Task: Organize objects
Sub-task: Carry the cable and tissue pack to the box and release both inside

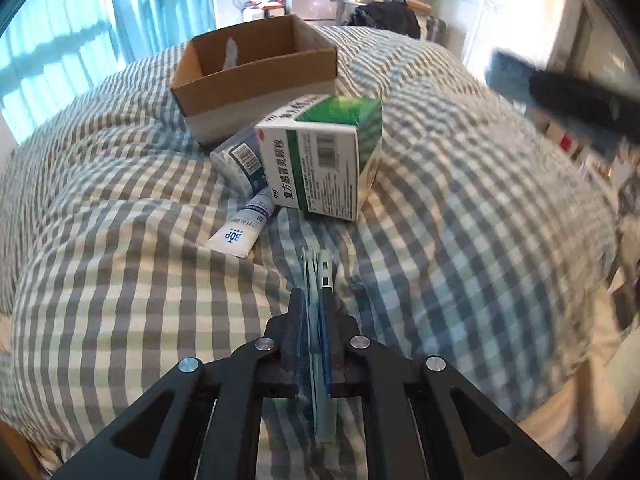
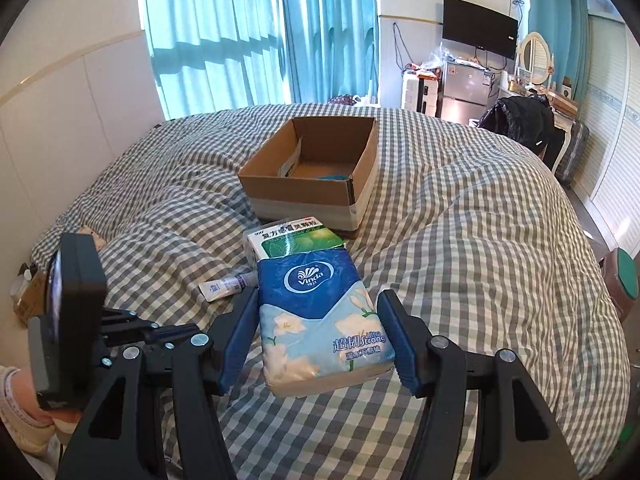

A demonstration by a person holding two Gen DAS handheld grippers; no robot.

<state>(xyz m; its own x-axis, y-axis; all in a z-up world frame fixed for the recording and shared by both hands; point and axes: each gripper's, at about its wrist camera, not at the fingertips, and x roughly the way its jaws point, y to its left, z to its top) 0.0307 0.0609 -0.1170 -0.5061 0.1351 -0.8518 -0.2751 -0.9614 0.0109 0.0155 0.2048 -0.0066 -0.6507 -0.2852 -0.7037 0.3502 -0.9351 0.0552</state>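
An open cardboard box (image 1: 256, 76) sits on the checked bed; it also shows in the right wrist view (image 2: 316, 172). In front of it lie a green-and-white medicine box (image 1: 324, 156), a white tube (image 1: 244, 224) and a small white-blue bottle (image 1: 236, 160). My left gripper (image 1: 316, 276) is shut on a thin flat pale-blue packet (image 1: 320, 264), held edge-on above the bed. My right gripper (image 2: 320, 320) is shut on a blue Vinda tissue pack (image 2: 320, 320), held above the bed short of the medicine box (image 2: 292, 240) and tube (image 2: 228, 284).
The checked duvet (image 2: 480, 260) covers the whole bed. Turquoise curtains (image 2: 240, 32) hang behind. A fridge, TV and cluttered desk (image 2: 472, 84) stand at the far right. The left gripper's body (image 2: 72, 320) shows at the left of the right wrist view.
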